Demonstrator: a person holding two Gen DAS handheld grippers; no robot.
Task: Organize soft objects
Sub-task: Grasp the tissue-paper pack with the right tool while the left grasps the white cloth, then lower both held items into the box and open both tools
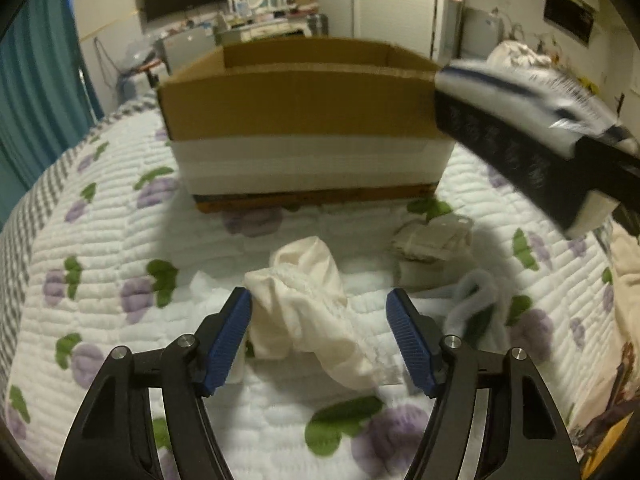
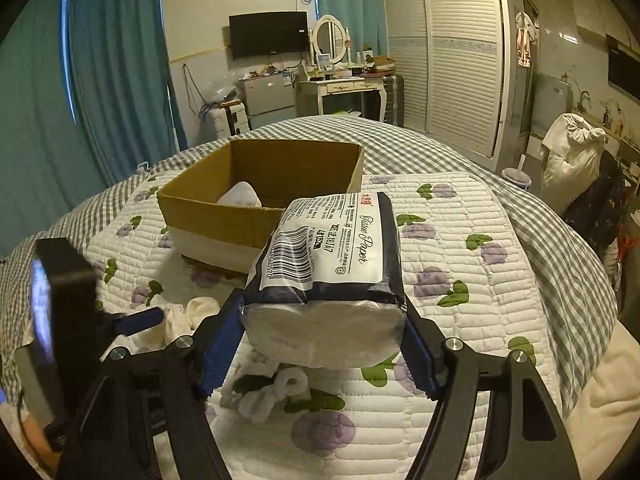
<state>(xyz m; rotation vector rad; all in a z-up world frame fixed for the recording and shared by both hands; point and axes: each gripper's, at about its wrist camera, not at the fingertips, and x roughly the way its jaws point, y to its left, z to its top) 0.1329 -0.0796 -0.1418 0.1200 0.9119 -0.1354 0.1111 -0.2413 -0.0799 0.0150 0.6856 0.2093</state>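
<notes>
My right gripper point(image 2: 324, 316) is shut on a tissue paper pack point(image 2: 332, 256), held above the quilt just in front of the open cardboard box point(image 2: 208, 212); the pack also shows at the upper right of the left wrist view point(image 1: 520, 96). A white soft item point(image 2: 240, 194) lies inside the box. My left gripper point(image 1: 319, 316) is open, low over a crumpled cream cloth point(image 1: 308, 312) on the quilt, its fingers on either side of it. The box point(image 1: 304, 112) stands right behind the cloth.
A folded beige cloth point(image 1: 432, 246) and a pale blue-white sock point(image 1: 472, 304) lie to the right of the cream cloth. A white looped item point(image 2: 276, 392) lies under the right gripper. The flower-print quilt point(image 2: 460, 280) covers the bed; furniture stands behind.
</notes>
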